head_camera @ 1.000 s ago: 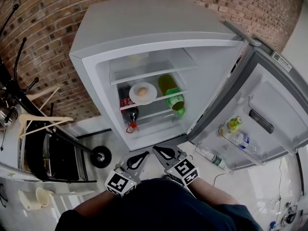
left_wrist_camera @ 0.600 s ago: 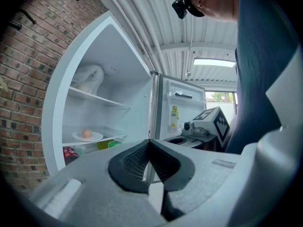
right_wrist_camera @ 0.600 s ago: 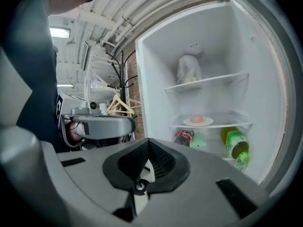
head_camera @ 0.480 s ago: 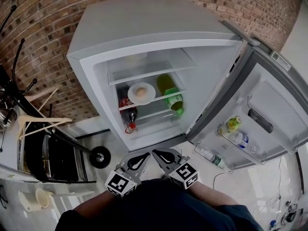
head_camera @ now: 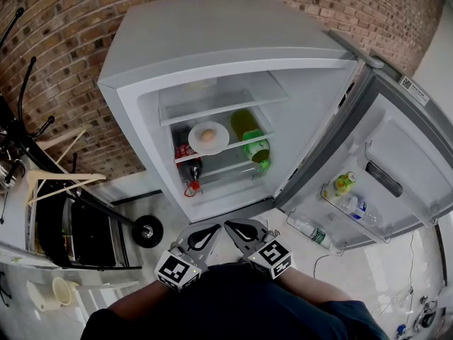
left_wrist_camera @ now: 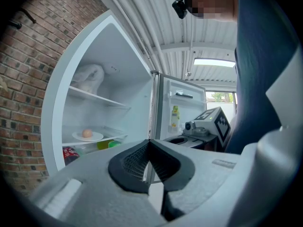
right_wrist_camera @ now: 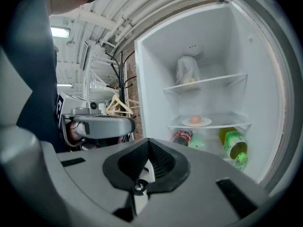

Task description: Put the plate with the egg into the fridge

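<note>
- 2 grippers, left gripper (head_camera: 216,227) and right gripper (head_camera: 228,222): fingers together, nothing held.
- 1 plate (head_camera: 215,142) with 1 egg (head_camera: 207,134) on fridge (head_camera: 212,41) shelf (head_camera: 244,146), 12 o'clock of them.

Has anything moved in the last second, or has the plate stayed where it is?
Nothing visibly moved, apart from a slight shift of the head view. Nothing was taken hold of or let go: the left gripper and the right gripper stay shut and empty, low in front of the person. The plate with the egg stays on its shelf in the fridge, and the door stays open.
</note>
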